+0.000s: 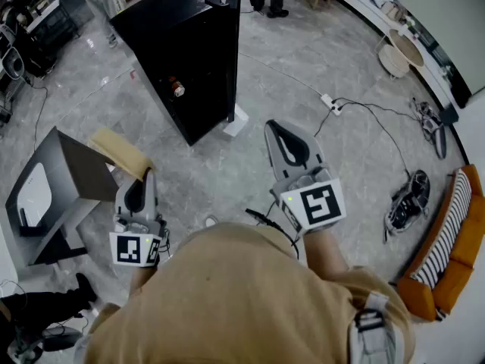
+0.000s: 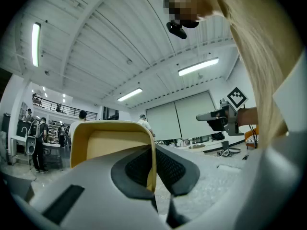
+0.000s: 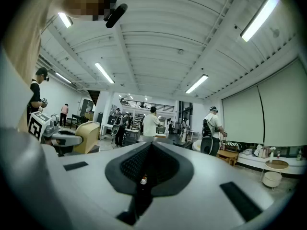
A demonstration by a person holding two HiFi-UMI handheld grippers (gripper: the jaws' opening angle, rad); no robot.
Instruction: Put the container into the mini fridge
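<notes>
So this looks like the carry stage: the left gripper (image 1: 140, 192) is clamped on one wall of the yellow container (image 1: 120, 152), with the rim pinched between its pads and the box sticking out in front, up in the air over the floor (image 1: 227, 165). The right gripper (image 1: 279, 139) has its jaws together with nothing in them, just held out level next to the other one. The fridge (image 1: 189, 44) is the black box ahead, well apart from the container. Its door (image 1: 232, 21) looks swung open to the side, and there's some small thing on the dark front or inside that I can't make out. My read is that the next bit is just closing the gap: step up, bring the container level with the opening, slide it in without clipping the door edge, set it down, then let go. Holding it by one wall means it could tip, so I'd go slow. The right gripper is free to steady the door if needed. The floor is grey marble-look tile, with a grey cabinet (image 1: 57, 192) on the left. Over on the right are a power strip (image 1: 331, 103) with cable, shoes (image 1: 408, 197) and an orange sofa (image 1: 455, 256). It's a big open hall with strip lights and people standing around further back.
</notes>
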